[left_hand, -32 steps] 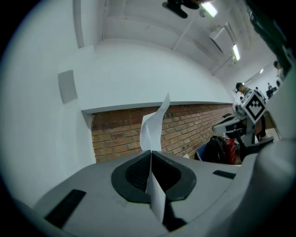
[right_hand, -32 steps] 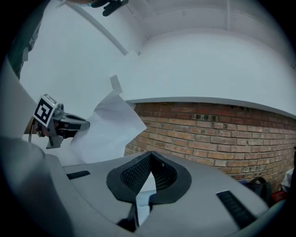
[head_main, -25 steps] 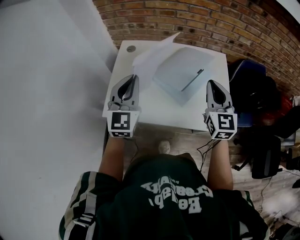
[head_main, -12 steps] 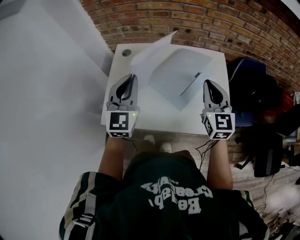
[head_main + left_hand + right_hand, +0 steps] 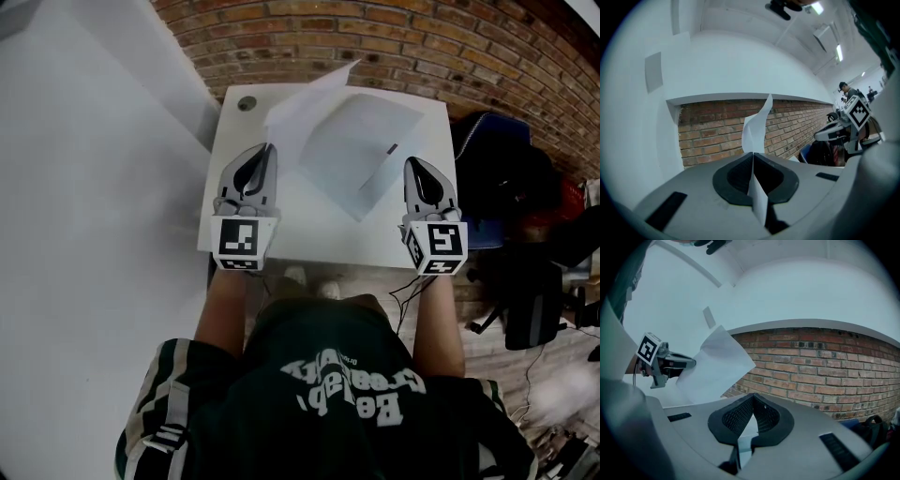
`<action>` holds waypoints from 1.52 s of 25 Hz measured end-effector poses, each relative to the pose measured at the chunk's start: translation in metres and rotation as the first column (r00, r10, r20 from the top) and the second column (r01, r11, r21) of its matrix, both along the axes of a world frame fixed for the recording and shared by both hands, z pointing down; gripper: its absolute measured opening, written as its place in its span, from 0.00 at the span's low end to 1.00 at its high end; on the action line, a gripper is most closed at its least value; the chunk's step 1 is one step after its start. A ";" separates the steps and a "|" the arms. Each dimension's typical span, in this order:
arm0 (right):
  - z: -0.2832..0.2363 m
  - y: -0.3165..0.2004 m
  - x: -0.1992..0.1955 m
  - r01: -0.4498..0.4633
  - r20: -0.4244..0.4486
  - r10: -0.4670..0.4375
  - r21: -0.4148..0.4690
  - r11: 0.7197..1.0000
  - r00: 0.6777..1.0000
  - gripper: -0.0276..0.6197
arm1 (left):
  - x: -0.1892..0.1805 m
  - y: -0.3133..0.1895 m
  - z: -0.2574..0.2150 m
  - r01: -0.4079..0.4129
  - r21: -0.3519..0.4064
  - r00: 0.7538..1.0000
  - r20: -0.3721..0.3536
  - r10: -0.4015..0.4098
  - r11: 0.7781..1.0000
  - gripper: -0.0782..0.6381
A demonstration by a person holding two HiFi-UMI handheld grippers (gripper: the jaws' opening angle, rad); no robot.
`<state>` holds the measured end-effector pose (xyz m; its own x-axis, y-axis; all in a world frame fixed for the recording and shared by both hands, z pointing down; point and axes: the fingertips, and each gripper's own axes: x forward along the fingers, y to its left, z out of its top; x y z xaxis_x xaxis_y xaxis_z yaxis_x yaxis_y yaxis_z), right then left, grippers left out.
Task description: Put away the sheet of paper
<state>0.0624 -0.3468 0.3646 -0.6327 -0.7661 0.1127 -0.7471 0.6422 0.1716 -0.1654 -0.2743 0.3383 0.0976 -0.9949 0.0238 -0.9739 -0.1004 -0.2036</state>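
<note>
The left gripper (image 5: 269,150) has its fingers clenched on the sheet of paper (image 5: 302,105), pinching it at its near edge. In the left gripper view the white sheet runs straight through the closed fingers and rises above them in a curl, against the brick wall (image 5: 712,131). From the head view the sheet stands lifted off the white desk (image 5: 300,236). It slants up and away from the left fingertips toward the wall, with its far corner in the air over the back edge of the desk.

The right gripper (image 5: 412,162) points the same way at the other side of the desk, and its fingers are pressed together. A pale strip shows low in the gap behind them (whether it is a pinched thing or just the desk below, I cannot tell). Both grippers are held about level and well apart from each other.

Between them a pale grey folder (image 5: 352,155) lies flat on the desk, turned corner-on to the person, with a short dark mark near its right edge. The right fingertips are just beside that edge. A round cable hole (image 5: 246,103) sits in the far left corner of the desk. A dark bag (image 5: 487,155) is on the floor to the right.
</note>
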 end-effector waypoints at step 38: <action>0.109 -0.046 -0.095 0.298 -0.623 -0.417 -0.293 0.909 0.661 0.12 | -0.054 0.040 0.038 0.140 -0.099 0.990 -0.004 -0.141 0.985 0.11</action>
<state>-0.0325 -0.3930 0.4734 -0.5689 -0.4314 0.7002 -0.1848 0.8967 0.4023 -0.2193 -0.2346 0.3761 -0.0422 -0.9917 0.1215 -0.9818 0.0186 -0.1892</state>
